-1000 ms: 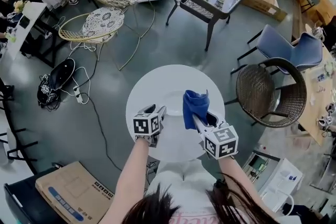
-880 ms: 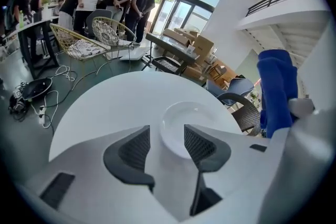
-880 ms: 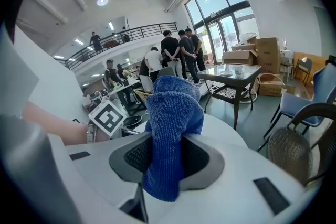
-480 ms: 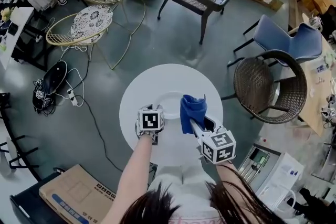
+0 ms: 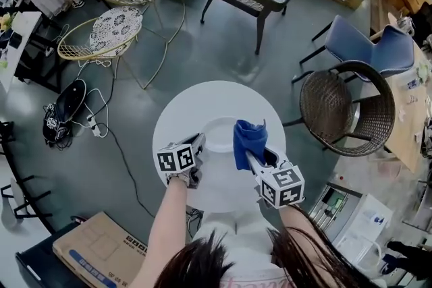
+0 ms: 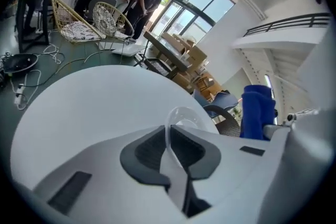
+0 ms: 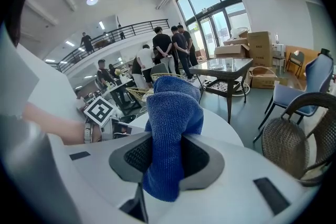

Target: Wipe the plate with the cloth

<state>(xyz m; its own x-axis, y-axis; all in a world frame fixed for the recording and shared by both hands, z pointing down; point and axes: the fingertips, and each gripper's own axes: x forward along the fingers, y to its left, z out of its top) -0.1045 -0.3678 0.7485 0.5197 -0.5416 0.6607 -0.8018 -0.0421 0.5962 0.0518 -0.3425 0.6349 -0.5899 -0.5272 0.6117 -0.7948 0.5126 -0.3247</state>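
Fingers of the left gripper, having just narrowed, pinch the near rim of the plate, which extends ahead of them. Fingers of the right gripper clamp the blue cloth, bunched upright beyond their tips, above the round white tabletop.

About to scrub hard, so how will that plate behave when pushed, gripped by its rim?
The plate looks thin, glassy and smooth, so probably stiff but breakable. The left tool, jaws just closed further, pinches only its rim, so it may pivot or slip.
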